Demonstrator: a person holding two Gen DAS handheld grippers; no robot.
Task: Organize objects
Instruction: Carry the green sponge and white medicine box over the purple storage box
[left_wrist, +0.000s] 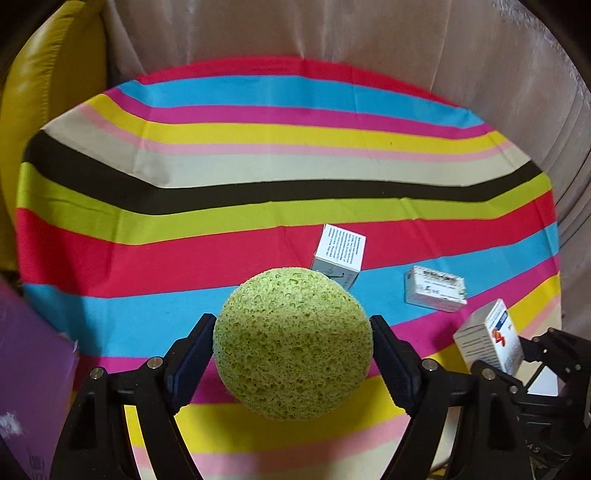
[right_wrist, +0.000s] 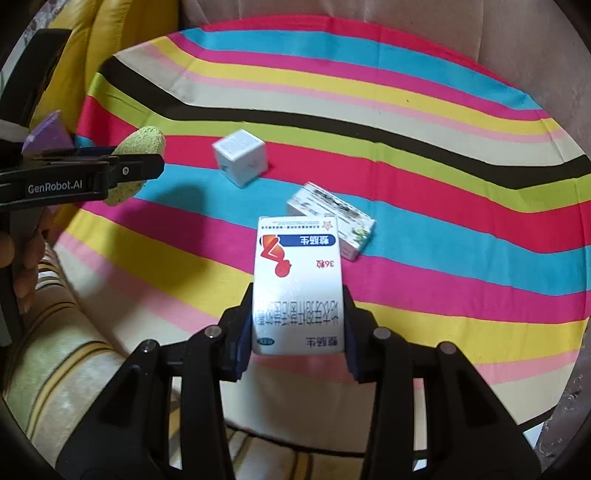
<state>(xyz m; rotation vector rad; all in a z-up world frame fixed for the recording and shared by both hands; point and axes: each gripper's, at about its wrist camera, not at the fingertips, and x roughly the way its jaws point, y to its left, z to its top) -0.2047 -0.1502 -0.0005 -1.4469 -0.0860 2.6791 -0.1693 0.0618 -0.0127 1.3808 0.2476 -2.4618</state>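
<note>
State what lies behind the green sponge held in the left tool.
Behind the sponge a white cube box sits on the striped cloth; its lower corner is covered by the sponge.

Right gripper (right_wrist: 297, 325) grips a white medicine box (right_wrist: 297, 280) above striped cloth (right_wrist: 443, 229).

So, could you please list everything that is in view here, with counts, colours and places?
sponge: 1, green, in the left hand-held gripper
tall box: 1, white with red and blue print, in the right hand-held gripper
cube box: 1, white, on the cloth
flat box: 1, white, on the cloth
cloth: 1, striped
purple box: 1, left edge
cushion: 1, yellow, far left
left hand-held gripper: black
right hand-held gripper: black
</note>
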